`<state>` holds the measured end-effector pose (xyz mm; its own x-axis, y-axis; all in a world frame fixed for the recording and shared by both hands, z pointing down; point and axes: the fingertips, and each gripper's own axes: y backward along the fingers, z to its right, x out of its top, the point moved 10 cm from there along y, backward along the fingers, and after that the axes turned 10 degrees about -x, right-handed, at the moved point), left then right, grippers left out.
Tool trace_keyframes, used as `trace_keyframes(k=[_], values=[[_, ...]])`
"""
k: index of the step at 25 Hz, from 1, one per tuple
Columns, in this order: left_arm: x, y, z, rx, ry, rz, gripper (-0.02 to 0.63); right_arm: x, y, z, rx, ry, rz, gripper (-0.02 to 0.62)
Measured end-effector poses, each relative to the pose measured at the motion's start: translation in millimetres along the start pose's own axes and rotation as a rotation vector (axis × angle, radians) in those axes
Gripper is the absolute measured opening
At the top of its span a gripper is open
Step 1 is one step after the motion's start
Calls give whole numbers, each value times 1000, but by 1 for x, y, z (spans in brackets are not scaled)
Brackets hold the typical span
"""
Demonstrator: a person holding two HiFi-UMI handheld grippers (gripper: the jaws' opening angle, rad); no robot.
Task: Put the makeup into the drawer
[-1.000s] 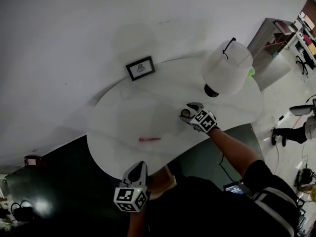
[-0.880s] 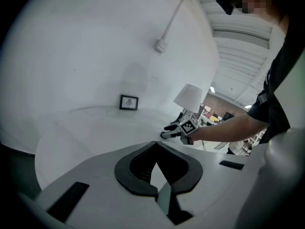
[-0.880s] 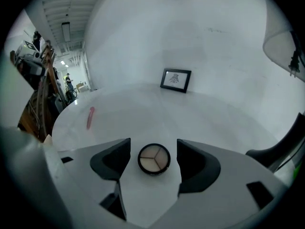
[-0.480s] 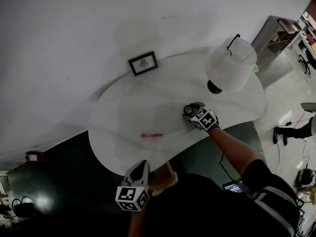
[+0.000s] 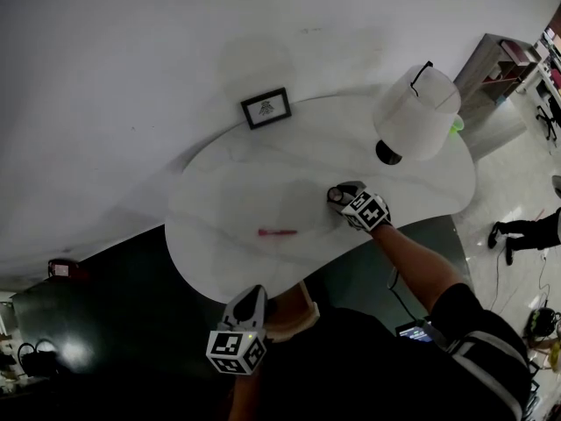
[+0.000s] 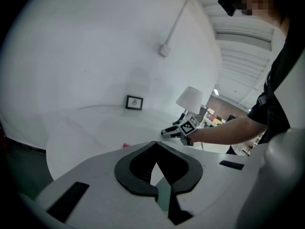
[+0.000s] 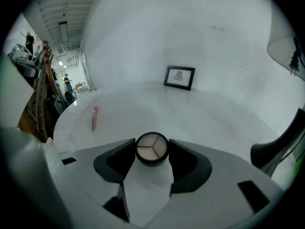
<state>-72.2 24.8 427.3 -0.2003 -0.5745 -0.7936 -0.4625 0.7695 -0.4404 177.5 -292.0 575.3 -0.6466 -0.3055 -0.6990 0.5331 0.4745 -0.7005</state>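
Note:
A round black makeup compact [image 7: 152, 148] with pale pans rests on the white oval table [image 5: 237, 191]. My right gripper [image 7: 152, 150] has just been closing its jaws, and its pads now press the compact's two sides; in the head view this gripper [image 5: 337, 194] is at the table's right front. A pink makeup stick [image 5: 278, 232] lies mid-table, also in the right gripper view as the pink stick [image 7: 95, 118]. My left gripper [image 5: 250, 294] hovers at the table's near edge, its jaws [image 6: 155, 143] shut and empty.
A white lamp [image 5: 417, 112] stands at the table's right rear, close to my right gripper. A small black picture frame [image 5: 266, 107] leans against the wall. A pale wooden drawer-like piece [image 5: 298, 312] juts out under the near edge beside the left gripper.
The head view has shifted, so the table sits a little further right and up. The left gripper has drawn back slightly from the table edge. The right gripper stays at the compact.

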Motion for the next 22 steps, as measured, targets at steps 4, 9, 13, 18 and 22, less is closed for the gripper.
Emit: trace_keyframes(k=[4, 9, 13, 18, 22], values=[[0, 11, -3, 9, -8, 15, 11, 18, 12, -18, 25, 10, 34, 221], [3, 32, -12, 33, -5, 63, 11, 42, 32, -56, 90, 38, 91, 221], [6, 54, -18, 46, -16, 98, 11, 59, 50, -94, 146, 82, 120, 221], [0, 78, -25, 55, -35, 110, 11, 75, 69, -148, 210, 143, 165, 221], [-12, 98, -34, 63, -27, 113, 11, 82, 84, -192, 255, 189, 194, 221]])
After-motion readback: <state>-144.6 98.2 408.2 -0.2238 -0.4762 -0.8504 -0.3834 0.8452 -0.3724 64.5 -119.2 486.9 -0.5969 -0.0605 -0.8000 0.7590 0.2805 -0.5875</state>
